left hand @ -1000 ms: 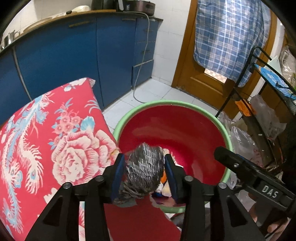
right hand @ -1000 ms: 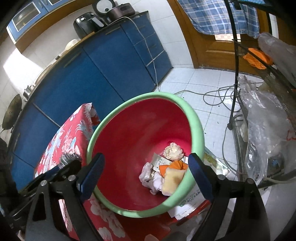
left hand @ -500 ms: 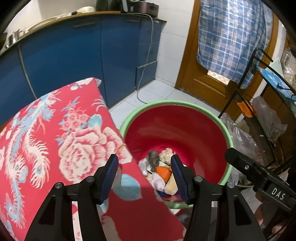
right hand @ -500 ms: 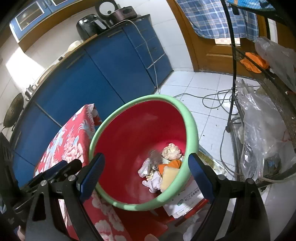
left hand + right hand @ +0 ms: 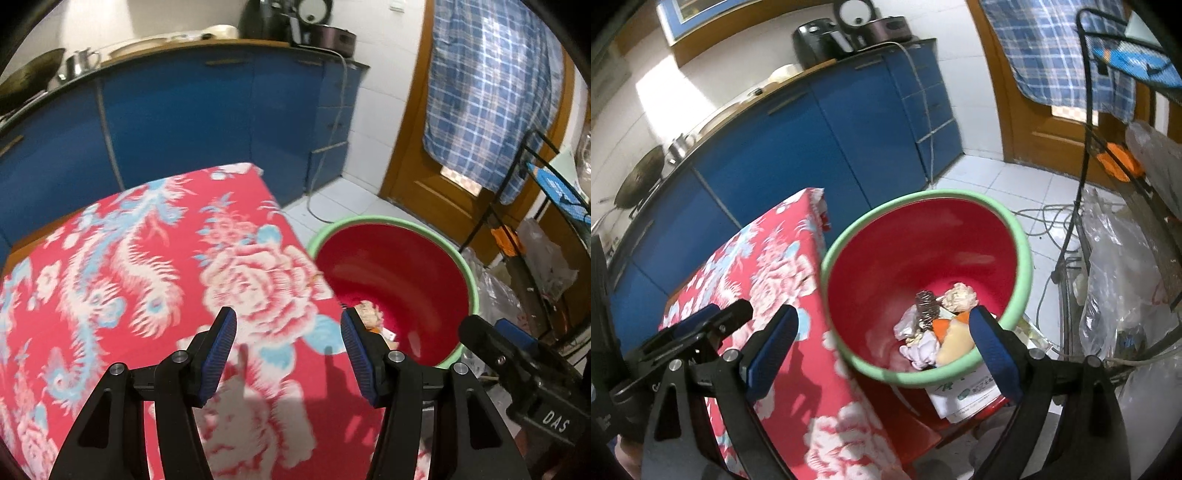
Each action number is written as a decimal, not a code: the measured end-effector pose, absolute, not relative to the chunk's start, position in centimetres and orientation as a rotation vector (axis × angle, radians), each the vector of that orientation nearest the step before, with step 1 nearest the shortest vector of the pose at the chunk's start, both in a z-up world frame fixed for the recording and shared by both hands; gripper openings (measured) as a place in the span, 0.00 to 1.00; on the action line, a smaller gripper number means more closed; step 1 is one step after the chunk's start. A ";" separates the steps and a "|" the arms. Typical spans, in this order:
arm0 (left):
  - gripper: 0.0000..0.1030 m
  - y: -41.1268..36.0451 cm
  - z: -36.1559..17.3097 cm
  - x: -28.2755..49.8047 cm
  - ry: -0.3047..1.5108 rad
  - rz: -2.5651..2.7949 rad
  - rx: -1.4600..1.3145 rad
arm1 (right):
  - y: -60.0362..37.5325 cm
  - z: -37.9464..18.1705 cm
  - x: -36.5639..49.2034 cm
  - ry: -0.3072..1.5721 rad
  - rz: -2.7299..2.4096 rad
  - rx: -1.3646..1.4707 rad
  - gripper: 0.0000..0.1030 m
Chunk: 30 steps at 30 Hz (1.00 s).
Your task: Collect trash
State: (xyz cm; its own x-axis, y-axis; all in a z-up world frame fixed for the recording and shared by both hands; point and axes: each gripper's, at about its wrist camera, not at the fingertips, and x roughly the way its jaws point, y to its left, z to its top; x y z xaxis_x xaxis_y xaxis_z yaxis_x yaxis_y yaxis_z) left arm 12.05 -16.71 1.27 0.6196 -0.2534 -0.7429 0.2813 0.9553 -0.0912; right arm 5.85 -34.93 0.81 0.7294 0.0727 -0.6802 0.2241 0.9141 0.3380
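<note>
A red bin with a green rim (image 5: 1024, 254) stands on the floor beside the table with the red floral cloth (image 5: 147, 258). At its bottom lie a grey metal scrubber (image 5: 926, 306), a crumpled paper ball (image 5: 960, 297), an orange scrap (image 5: 942, 325), a yellow sponge (image 5: 955, 343) and white tissue (image 5: 923, 350). My left gripper (image 5: 288, 317) hovers open over the cloth near the table's edge, with nothing between its blue pads. The bin rim (image 5: 369, 221) lies to its right. My right gripper (image 5: 882, 317) is open wide above the bin's near side, holding nothing.
Blue kitchen cabinets (image 5: 184, 122) run along the back. A wooden door hung with a checked cloth (image 5: 491, 92) is at the right. A black wire rack (image 5: 1084, 147), plastic bags (image 5: 1119, 266) and floor cables (image 5: 1045, 218) crowd the bin's right. A printed box (image 5: 964, 391) lies under the bin.
The left gripper opened and the grey scrubber dropped into the bin. Both grippers then drew back and up, and the left one now hangs over the tablecloth.
</note>
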 end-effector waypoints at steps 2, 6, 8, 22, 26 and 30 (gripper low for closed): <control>0.59 -15.6 1.5 11.6 0.843 -0.288 0.022 | -34.0 1.1 5.6 0.751 -0.081 0.400 0.91; 0.59 -13.6 2.0 10.7 0.834 -0.249 0.004 | -32.0 1.6 5.0 0.748 -0.064 0.369 0.91; 0.59 -12.5 2.2 10.0 0.829 -0.237 -0.011 | -31.0 1.7 4.7 0.755 -0.050 0.356 0.91; 0.59 -7.0 3.3 6.3 0.789 -0.139 -0.033 | -25.3 2.8 1.9 0.727 -0.009 0.244 0.91; 0.59 -5.8 3.5 5.3 0.775 -0.110 -0.033 | -24.3 3.1 1.2 0.717 -0.005 0.225 0.91; 0.59 -5.0 3.4 4.6 0.774 -0.090 -0.040 | -23.4 3.5 0.5 0.701 -0.005 0.202 0.91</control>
State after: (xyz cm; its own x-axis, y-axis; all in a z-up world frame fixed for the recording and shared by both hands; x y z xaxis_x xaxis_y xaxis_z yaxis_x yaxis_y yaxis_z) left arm 4.61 -5.05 3.43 0.7116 -0.0954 -0.6961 0.0662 0.9954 -0.0688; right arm 0.52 -23.43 3.55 0.7651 0.0633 -0.6408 0.0724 0.9804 0.1833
